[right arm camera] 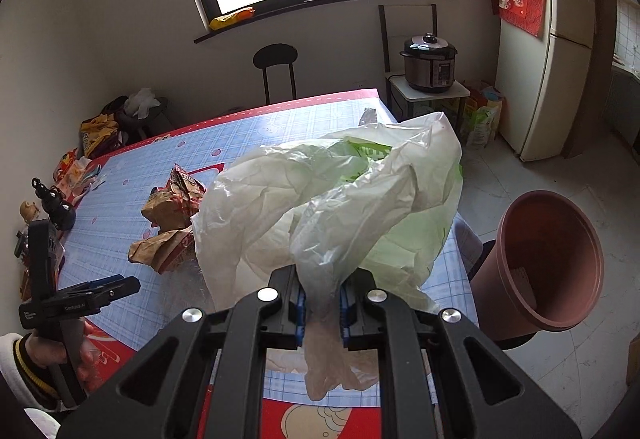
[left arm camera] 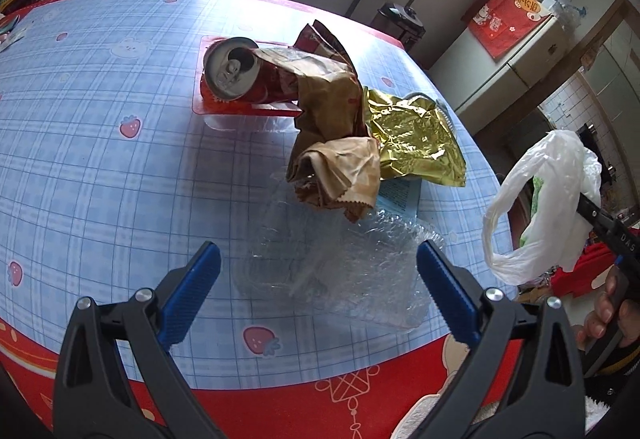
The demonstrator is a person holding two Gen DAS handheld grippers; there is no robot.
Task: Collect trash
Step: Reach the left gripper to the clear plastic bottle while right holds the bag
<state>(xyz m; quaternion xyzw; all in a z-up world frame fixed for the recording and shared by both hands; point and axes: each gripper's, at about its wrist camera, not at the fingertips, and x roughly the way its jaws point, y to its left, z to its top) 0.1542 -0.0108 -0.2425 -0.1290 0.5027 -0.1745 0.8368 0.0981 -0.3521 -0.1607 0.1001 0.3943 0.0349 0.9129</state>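
Observation:
Trash lies heaped on the checked tablecloth (left arm camera: 100, 159): a crushed red can (left arm camera: 236, 73) on a red plastic tray (left arm camera: 240, 109), crumpled brown paper bags (left arm camera: 332, 143), a gold foil wrapper (left arm camera: 416, 139) and clear crinkled plastic (left arm camera: 340, 267). My left gripper (left arm camera: 318, 287) hangs open just above the clear plastic, its blue pads (left arm camera: 192, 295) wide apart and empty. My right gripper (right arm camera: 320, 303) is shut on the bunched neck of a white plastic bag (right arm camera: 340, 199), which hangs over the table's right edge, with something green showing inside it. In the left wrist view the bag (left arm camera: 536, 207) dangles at the right.
A brown plastic bin (right arm camera: 548, 263) stands on the floor right of the table. A black gourd figure (right arm camera: 60, 207) and small items sit at the table's left edge. Beyond are a stool (right arm camera: 276, 71), a cooker (right arm camera: 430, 69) and a fridge (right arm camera: 560, 51).

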